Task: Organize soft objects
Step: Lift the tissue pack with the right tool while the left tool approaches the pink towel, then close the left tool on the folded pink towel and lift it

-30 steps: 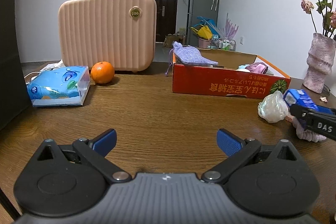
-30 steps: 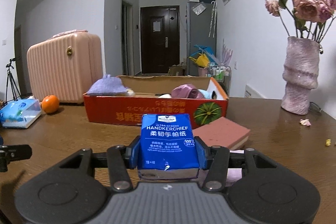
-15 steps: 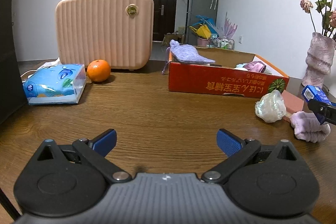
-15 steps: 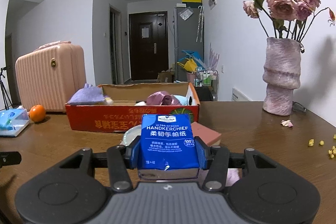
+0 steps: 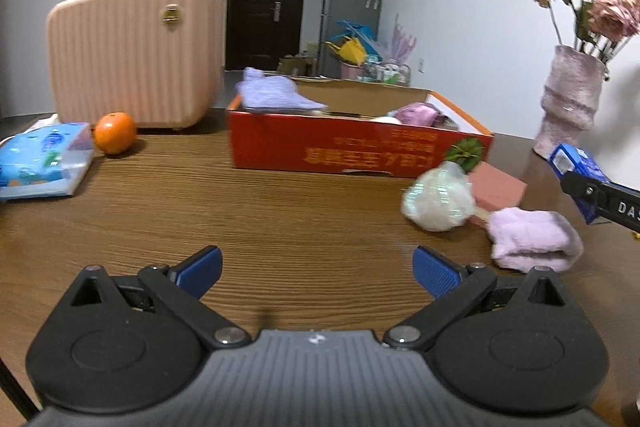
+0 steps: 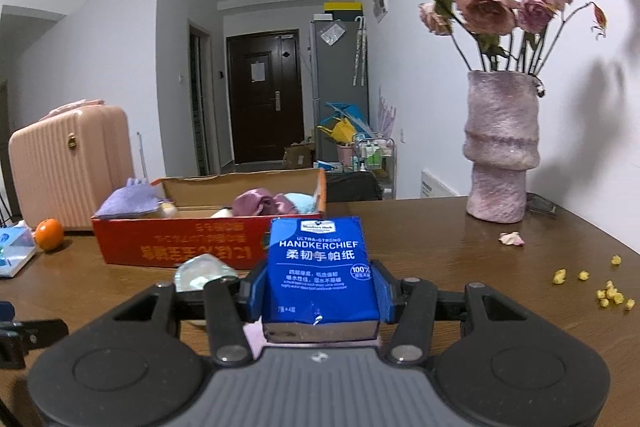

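Right tool (image 6: 320,293) clamps blue handkerchief pack (image 6: 322,271) — left tool (image 5: 317,269) gapes empty.

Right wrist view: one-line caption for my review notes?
Right gripper clamps a blue handkerchief pack above the wooden table, red box behind.

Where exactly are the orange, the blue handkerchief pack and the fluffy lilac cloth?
orange (image 5: 115,132), left wrist view, middle of the fruit.
blue handkerchief pack (image 6: 320,267), right wrist view, printed front face.
fluffy lilac cloth (image 5: 534,239), left wrist view, middle of the folded bundle.
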{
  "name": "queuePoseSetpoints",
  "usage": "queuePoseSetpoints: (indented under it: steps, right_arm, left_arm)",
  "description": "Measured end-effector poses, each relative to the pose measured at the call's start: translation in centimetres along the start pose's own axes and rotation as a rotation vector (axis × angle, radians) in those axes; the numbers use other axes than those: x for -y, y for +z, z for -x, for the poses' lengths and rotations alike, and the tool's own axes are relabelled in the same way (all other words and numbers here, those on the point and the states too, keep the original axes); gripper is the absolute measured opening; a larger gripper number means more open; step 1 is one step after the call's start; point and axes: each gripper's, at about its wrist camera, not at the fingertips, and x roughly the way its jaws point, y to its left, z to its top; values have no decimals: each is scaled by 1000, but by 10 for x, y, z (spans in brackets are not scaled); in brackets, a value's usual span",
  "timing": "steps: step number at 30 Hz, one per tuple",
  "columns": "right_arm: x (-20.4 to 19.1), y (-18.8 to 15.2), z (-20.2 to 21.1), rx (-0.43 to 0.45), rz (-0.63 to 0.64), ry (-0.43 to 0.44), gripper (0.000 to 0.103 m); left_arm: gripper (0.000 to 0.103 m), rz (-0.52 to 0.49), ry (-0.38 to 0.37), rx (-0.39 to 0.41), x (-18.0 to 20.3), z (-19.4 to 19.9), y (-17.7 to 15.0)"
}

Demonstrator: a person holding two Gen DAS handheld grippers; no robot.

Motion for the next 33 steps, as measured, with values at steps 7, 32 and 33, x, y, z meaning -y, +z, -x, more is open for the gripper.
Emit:
queuePoseSetpoints:
  steps: [7, 32, 33]
  right_arm:
    - [27, 3, -2, -3, -2, -17, 51]
    - [95, 6, -16, -31, 18, -80, 51]
    - [96, 6, -16, -31, 19, -83, 51]
  left_arm:
    - [103, -16, -51, -26, 45, -13, 1]
    - [103, -36, -166, -82, 151, -58, 11]
    - [103, -38, -168, -82, 153, -59, 11]
